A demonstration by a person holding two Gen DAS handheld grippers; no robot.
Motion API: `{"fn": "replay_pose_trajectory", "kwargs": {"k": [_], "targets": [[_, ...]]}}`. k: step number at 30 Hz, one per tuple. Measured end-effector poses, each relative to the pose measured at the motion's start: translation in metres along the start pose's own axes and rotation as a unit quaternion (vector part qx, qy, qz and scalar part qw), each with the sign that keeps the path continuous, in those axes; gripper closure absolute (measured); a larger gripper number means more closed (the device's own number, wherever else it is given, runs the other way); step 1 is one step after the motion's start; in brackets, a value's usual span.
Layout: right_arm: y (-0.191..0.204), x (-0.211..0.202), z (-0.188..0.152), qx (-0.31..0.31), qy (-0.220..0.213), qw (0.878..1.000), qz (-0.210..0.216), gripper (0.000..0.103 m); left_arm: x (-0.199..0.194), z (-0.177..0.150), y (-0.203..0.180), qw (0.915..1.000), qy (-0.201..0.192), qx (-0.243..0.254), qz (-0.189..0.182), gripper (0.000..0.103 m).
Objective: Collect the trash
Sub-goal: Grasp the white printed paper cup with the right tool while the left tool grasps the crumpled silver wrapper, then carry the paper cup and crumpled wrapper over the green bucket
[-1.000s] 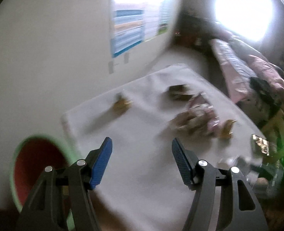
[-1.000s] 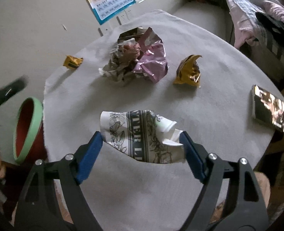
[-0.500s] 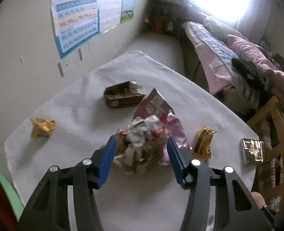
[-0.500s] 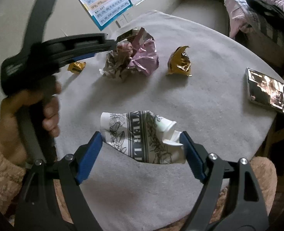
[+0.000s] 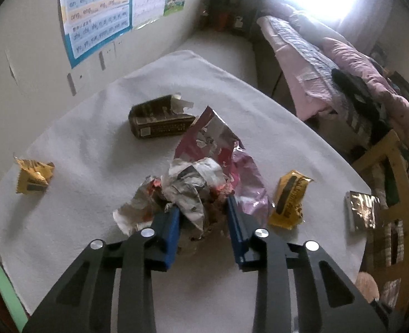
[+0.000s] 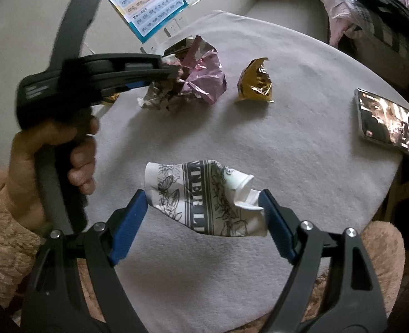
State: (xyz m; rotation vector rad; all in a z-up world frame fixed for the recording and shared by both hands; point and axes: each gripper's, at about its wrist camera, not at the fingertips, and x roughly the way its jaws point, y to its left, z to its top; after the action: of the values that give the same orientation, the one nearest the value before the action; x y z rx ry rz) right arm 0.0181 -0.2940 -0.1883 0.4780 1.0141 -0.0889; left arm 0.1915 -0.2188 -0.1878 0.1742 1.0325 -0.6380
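The left gripper [image 5: 203, 219] sat with its 2 blue-padded jaws straddling the crumpled silver-and-red foil wrapper [image 5: 182, 194], which lay directly ahead of it and partly between the pads, so the coming squeeze turned on that wad being centred across the gap. The jaws stood apart by about the width of the wad, their pads at or near its sides; whether they already pressed on it could not be told. The wrapper had no clear long axis, being a rough ball with a flap trailing to the gripper's left. Just beyond it and to the right, touching it, lay the pink metallic foil bag [image 5: 232, 161], close enough that the right-hand pad might catch its edge. Farther ahead sat the torn brown cardboard box [image 5: 160, 122]; to the right, near but apart, lay the yellow snack wrapper [image 5: 289, 202], and well off to the left the small gold crumpled wrapper [image 5: 33, 174]. The right gripper [image 6: 204, 208] was clamped on the crushed white paper cup with black floral print [image 6: 204, 197], whose long axis ran crosswise from pad to pad, held above the grey cloth-covered table [image 6: 301, 144]. The left gripper was much the nearer to the foil pile.
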Motion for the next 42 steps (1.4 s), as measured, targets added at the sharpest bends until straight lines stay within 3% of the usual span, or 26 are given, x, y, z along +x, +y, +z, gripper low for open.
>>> {"fn": "replay_pose_trajectory", "kwargs": {"k": [5, 10, 18, 30, 42], "targets": [[-0.001, 0.0, 0.0, -0.001, -0.001, 1.0, -0.004, 0.023, -0.039, -0.017, 0.017, 0.9995, -0.028, -0.013, 0.003, 0.075], [0.003, 0.002, 0.0, -0.007, 0.003, 1.0, -0.014, 0.023, -0.089, -0.043, 0.046, 0.9969, -0.063, -0.035, 0.032, 0.075], [0.022, -0.005, 0.001, -0.033, -0.004, 0.999, -0.03, 0.023, -0.14, -0.083, 0.087, 0.9896, -0.082, -0.081, 0.085, 0.075], [0.07, -0.018, 0.016, -0.077, -0.021, 0.996, -0.025, 0.023, -0.17, -0.098, 0.121, 0.9811, -0.108, -0.12, 0.107, 0.075], [0.123, -0.003, 0.02, -0.13, -0.002, 0.991, -0.006, 0.023, -0.189, -0.113, 0.152, 0.97, -0.128, -0.156, 0.136, 0.075]]}}
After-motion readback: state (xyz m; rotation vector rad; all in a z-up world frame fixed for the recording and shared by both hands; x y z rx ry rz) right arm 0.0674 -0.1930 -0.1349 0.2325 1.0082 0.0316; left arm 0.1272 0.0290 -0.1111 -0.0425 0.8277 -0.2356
